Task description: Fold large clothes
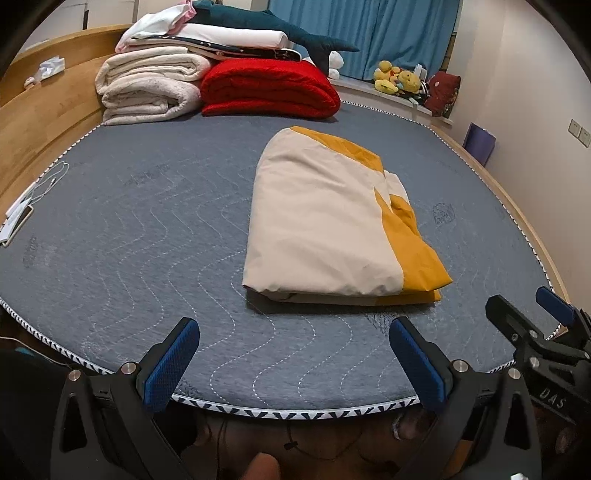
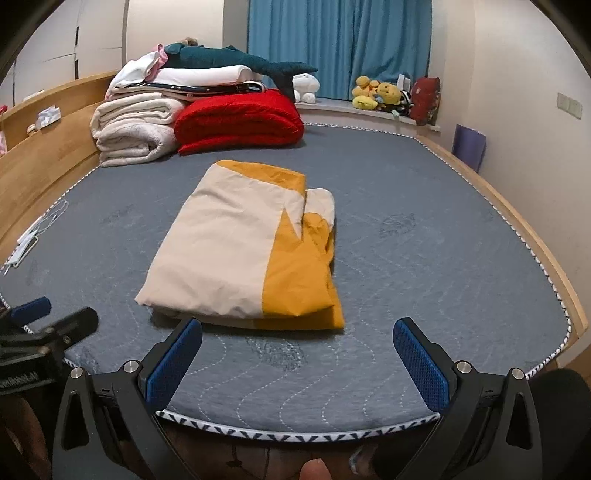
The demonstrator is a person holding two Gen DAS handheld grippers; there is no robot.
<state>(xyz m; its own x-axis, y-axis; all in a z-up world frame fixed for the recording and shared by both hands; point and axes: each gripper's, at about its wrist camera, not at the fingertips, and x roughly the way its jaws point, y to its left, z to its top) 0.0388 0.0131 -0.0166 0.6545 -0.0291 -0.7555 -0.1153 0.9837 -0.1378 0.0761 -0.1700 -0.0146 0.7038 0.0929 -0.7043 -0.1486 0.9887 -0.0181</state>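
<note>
A cream and yellow garment lies folded into a thick rectangle in the middle of the grey quilted mattress; it also shows in the right wrist view. My left gripper is open and empty, hovering over the mattress's near edge, short of the fold. My right gripper is open and empty, also near the front edge, just before the fold's near side. The right gripper shows at the right of the left wrist view, and the left gripper at the left of the right wrist view.
Folded cream blankets, a red blanket and a stack of linens with a shark plush sit at the bed's far end. A phone and white cable lie at the left edge. A wooden bed frame surrounds the mattress.
</note>
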